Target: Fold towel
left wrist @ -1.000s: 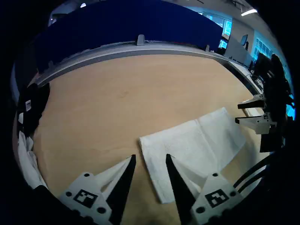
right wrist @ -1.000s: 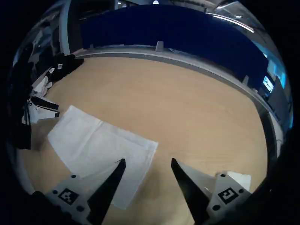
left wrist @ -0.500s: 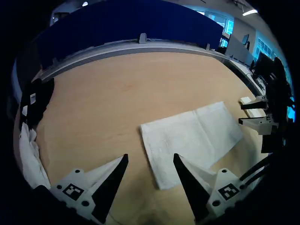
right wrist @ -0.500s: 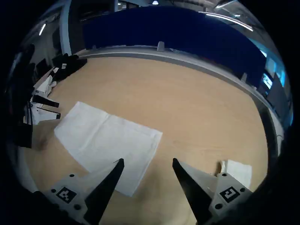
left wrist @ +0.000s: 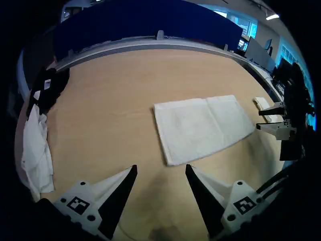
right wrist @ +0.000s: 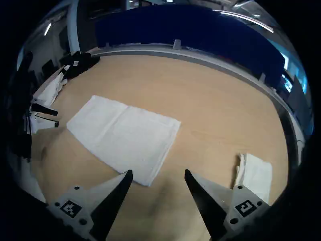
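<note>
A white towel (left wrist: 202, 126) lies flat on the wooden table (left wrist: 120, 100), folded, with a crease line across it. In the right gripper view the same towel (right wrist: 124, 136) lies ahead and to the left. My left gripper (left wrist: 159, 172) is open and hovers above the table just short of the towel's near left corner. My right gripper (right wrist: 157, 176) is open too, above the towel's near edge. Neither holds anything. The right gripper (left wrist: 273, 120) shows at the right of the left gripper view, and the left gripper (right wrist: 42, 118) at the left of the right gripper view.
A second folded white cloth (right wrist: 254, 174) lies at the table's right side, seen as a small white cloth (left wrist: 265, 107) in the left gripper view. A crumpled white cloth (left wrist: 34, 148) and dark fabric (left wrist: 50, 86) sit at the left edge. A blue partition (left wrist: 140, 20) backs the table.
Both grippers have pulled back and risen from the towel, so it sits farther off. The left gripper's fingers spread wider after the first frame. The towel stays flat on the table.
</note>
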Action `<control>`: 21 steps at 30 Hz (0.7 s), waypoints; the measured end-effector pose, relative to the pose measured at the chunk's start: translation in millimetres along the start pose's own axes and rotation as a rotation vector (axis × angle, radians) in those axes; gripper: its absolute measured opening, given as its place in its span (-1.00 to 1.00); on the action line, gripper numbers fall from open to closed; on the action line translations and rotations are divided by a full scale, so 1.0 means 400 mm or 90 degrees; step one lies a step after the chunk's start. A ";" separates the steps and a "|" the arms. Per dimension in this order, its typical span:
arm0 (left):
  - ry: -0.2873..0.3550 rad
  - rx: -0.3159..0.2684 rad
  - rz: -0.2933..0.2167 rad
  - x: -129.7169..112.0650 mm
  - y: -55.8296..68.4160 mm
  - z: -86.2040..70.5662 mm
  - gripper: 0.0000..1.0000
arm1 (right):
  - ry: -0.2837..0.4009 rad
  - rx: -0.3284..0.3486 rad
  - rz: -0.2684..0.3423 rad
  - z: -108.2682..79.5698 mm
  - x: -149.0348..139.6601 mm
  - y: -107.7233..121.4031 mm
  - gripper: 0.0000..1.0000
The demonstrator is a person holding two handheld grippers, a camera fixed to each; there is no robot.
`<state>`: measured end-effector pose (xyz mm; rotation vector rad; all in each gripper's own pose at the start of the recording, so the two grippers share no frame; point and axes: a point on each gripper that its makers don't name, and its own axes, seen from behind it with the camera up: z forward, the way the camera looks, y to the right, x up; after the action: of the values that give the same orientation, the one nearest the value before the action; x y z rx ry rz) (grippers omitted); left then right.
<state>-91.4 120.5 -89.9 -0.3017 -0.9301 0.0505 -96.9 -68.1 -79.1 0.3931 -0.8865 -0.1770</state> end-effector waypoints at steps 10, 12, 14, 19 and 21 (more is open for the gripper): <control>0.000 0.019 -0.041 -0.053 -0.016 -0.071 0.78 | -0.023 0.060 -0.064 0.010 -0.029 -0.030 0.61; 0.000 0.023 -0.045 -0.064 -0.021 -0.085 0.78 | -0.028 0.070 -0.074 0.013 -0.034 -0.036 0.48; -0.001 0.027 -0.048 -0.073 -0.025 -0.095 0.78 | -0.035 0.080 -0.080 0.017 -0.040 -0.040 0.39; 0.000 0.033 -0.061 -0.086 -0.032 -0.115 0.78 | -0.047 0.097 -0.101 0.025 -0.053 -0.046 0.13; 0.001 0.035 -0.067 -0.088 -0.035 -0.122 0.79 | -0.051 0.103 -0.109 0.027 -0.058 -0.049 0.01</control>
<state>-75.1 89.6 -140.9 -0.2014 -0.9403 -0.0204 -119.5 -81.8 -97.6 0.6171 -0.9488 -0.2815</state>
